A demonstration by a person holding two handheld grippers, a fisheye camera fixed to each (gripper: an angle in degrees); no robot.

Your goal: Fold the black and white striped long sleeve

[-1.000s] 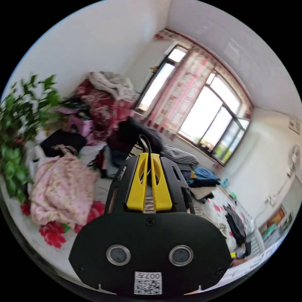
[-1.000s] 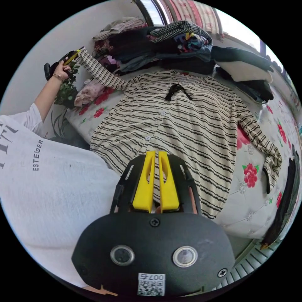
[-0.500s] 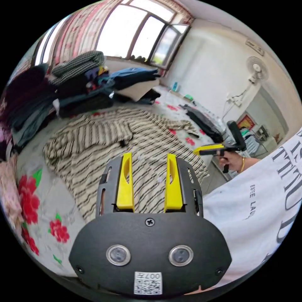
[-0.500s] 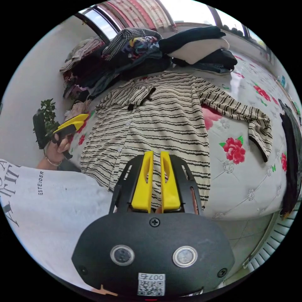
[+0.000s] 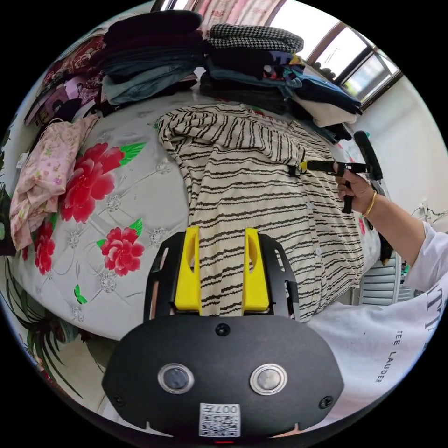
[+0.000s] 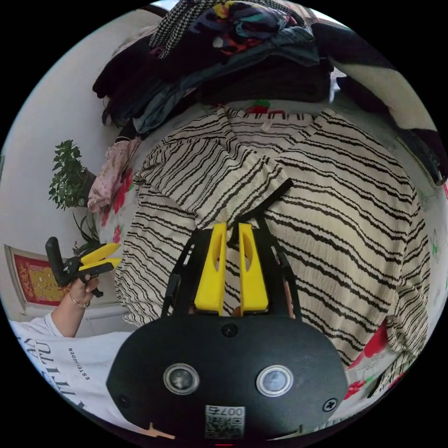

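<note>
The black and white striped long sleeve is lying spread across the flowered bedcover, its collar toward the stacks of folded clothes, and one sleeve is lying folded back across its chest. The left gripper view is taking in the whole near side of the bed: the pink flowered garment crumpled well apart from the shirt, and the person's right hand reaching over the shirt with the right gripper. There its yellow jaws are looking pressed together right at the black cuff of the folded sleeve. The right gripper view is showing that spot from close in: the right gripper with jaws nearly together, the black cuff running in at their tips, though whether both jaws are truly pinching it I cannot tell. That view is also catching the potted plant beside the bed and the left gripper, held off past the shirt's hem, jaws apart. In the left gripper view the left gripper is hovering over the hem with its jaws spread, gripping nothing. The shirt's other sleeve is being cut off at the right gripper view's edge.
</note>
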